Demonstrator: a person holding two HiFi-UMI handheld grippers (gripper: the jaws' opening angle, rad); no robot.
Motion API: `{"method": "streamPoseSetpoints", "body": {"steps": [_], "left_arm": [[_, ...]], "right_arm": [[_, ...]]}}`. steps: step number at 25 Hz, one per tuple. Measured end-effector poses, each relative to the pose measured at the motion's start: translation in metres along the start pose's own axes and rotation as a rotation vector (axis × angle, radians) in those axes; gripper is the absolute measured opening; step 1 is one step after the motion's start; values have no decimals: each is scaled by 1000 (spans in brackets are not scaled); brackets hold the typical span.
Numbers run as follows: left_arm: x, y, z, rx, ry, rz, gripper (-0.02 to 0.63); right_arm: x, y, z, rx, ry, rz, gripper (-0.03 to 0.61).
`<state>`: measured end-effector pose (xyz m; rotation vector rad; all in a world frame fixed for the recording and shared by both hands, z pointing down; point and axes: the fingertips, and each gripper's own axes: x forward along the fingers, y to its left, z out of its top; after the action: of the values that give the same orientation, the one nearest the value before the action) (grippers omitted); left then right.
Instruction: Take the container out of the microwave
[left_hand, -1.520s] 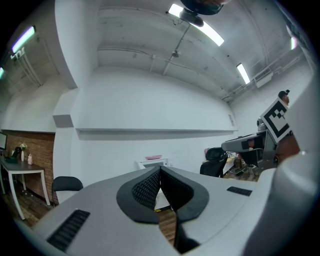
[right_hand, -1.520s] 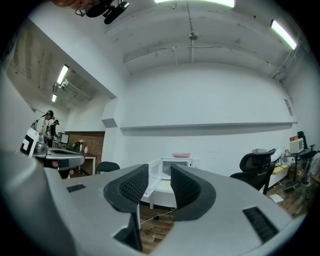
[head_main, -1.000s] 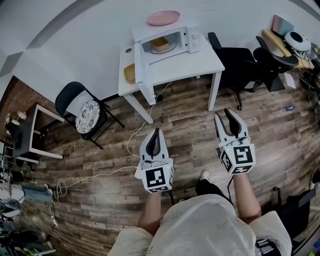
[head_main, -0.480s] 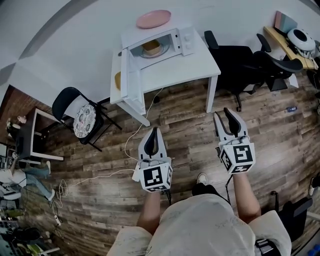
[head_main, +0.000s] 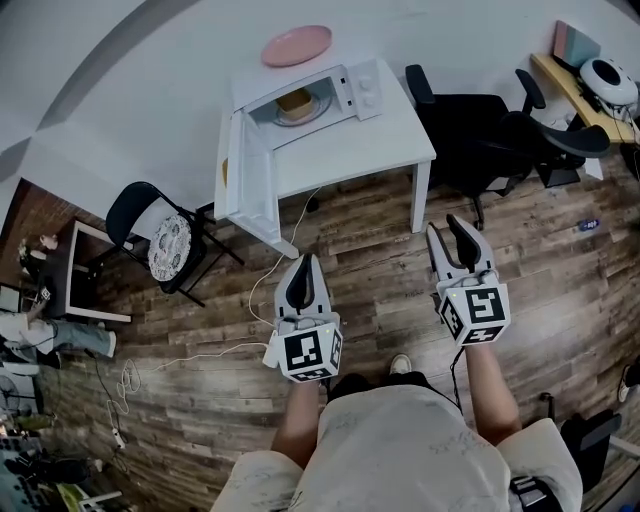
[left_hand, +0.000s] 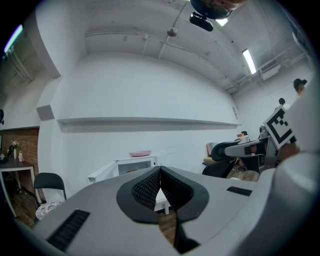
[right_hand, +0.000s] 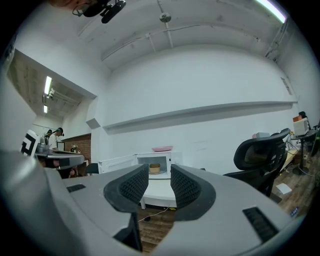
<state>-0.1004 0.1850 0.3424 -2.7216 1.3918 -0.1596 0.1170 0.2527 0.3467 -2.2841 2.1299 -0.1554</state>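
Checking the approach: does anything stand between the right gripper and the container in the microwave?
Nothing visible does. The microwave door stands open at the left, the container sits exposed inside, and only wood floor separates the right gripper from the white table.

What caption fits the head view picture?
Left gripper shut, right gripper open, both short of the open microwave holding the container.

An office-style workroom with a lab feel: bare white walls, a wood-plank floor (head_main: 560, 285), exposed ceiling pipes (left_hand: 125, 35) and a strip light (left_hand: 248, 60). A microwave (head_main: 365, 88) sits at the back edge of a white table (head_main: 400, 140). Black office chairs (head_main: 470, 110) stand beside the table's right edge, a folding chair (head_main: 135, 200) stands near its left, and a cluttered desk (head_main: 575, 95) is beyond.
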Motion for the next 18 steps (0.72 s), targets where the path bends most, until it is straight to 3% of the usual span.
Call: {"method": "streamPoseSetpoints", "body": {"steps": [18], "left_arm": [[54, 16, -7, -32, -29, 4, 8]], "right_arm": [[58, -8, 7, -18, -35, 28, 152]]}}
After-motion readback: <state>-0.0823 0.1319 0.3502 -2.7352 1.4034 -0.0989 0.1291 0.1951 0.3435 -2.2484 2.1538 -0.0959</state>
